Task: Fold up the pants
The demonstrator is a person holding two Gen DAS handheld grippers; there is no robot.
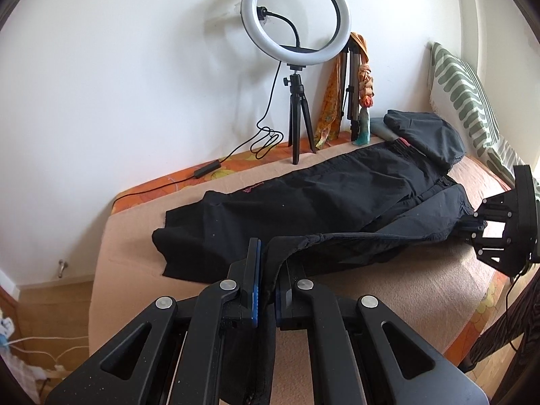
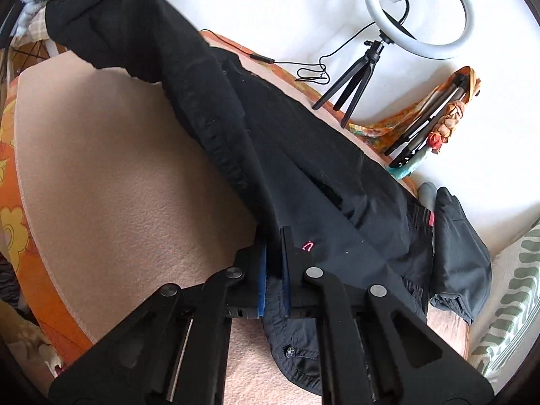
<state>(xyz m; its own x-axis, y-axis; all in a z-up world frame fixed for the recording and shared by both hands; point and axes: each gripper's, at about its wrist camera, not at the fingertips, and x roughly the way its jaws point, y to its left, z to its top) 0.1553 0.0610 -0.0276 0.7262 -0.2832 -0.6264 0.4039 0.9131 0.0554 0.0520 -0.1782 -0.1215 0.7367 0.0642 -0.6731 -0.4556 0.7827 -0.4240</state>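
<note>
Each hand-held gripper, left point(image 1: 266, 253) and right point(image 2: 275, 239), is clamped on the black pants point(image 1: 303, 199)

There was one pair of black pants point(image 1: 303, 202) on one bed point(image 1: 388, 290). Two grippers were in view, a left gripper point(image 1: 266, 256) and a right gripper point(image 2: 274, 243). One ring light point(image 1: 295, 20) stood on one small tripod point(image 1: 298, 118), with a second, folded tripod point(image 1: 351, 84) beside it. There was one patterned scarf point(image 1: 329, 114), one striped pillow point(image 1: 472, 101) and one other folded dark garment point(image 1: 425, 135).
</note>
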